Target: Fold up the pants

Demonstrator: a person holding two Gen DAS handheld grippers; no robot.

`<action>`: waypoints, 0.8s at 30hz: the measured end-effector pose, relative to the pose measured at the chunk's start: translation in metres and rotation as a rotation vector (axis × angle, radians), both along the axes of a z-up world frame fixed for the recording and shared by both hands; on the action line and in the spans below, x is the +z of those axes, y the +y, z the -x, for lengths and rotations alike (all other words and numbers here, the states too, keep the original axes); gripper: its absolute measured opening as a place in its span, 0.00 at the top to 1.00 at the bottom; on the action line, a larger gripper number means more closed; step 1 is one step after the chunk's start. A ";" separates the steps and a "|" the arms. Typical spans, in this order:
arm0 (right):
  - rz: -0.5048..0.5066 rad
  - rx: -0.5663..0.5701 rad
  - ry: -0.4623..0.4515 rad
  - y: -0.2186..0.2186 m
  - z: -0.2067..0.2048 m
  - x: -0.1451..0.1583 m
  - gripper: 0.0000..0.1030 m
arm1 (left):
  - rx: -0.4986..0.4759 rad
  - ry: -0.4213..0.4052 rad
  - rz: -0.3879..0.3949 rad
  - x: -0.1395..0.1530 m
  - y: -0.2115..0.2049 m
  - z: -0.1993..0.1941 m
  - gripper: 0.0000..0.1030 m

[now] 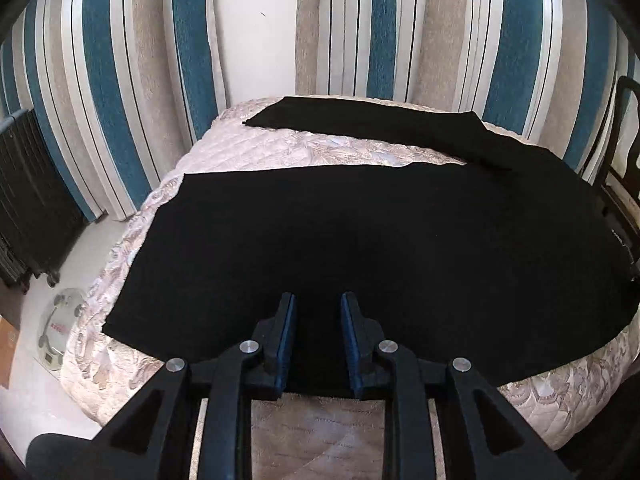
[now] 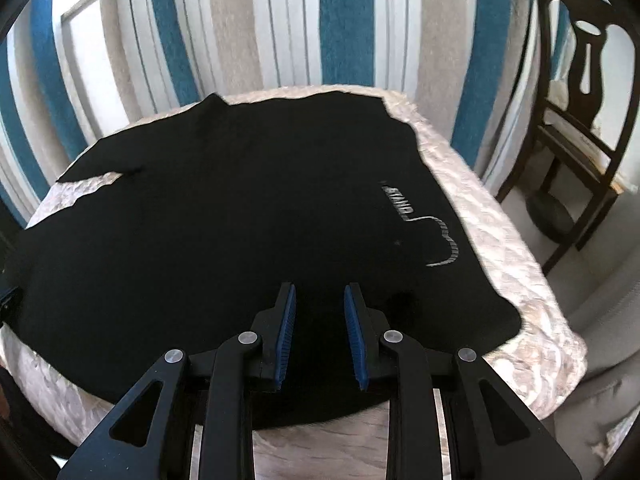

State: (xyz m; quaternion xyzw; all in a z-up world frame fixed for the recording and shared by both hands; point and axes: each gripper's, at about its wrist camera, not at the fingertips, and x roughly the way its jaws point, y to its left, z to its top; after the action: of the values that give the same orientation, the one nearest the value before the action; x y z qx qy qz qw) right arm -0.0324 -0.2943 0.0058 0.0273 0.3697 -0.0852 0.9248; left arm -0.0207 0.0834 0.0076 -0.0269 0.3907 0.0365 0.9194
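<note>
Striped curtains [image 1: 384, 28] hang beyond a pale quilted bed [image 1: 280, 148]. Black pants [image 1: 360, 232] lie flat ahead of both my claws — legs splayed apart, silver lettering [image 2: 400, 204] right of my right claw [image 2: 320, 308]. Left claw [image 1: 318, 312] and right hover spread, gripping nothing.

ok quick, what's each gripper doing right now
Left gripper: open, holding nothing, over the pants.
Right gripper: open, holding nothing, over the pants.
</note>
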 end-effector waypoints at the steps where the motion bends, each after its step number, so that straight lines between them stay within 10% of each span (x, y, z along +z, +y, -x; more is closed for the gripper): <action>1: 0.015 -0.015 -0.007 -0.001 0.002 0.002 0.75 | 0.003 0.004 0.001 0.001 -0.001 0.000 0.73; 24: 0.111 0.062 -0.115 0.035 0.019 0.021 0.58 | -0.160 -0.034 0.001 0.031 -0.059 0.012 0.62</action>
State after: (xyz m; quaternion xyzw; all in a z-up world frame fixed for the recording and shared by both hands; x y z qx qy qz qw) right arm -0.0518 -0.2592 0.0268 -0.0305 0.3113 -0.0751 0.9468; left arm -0.0330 0.0248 0.0386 0.0033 0.3761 -0.0375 0.9258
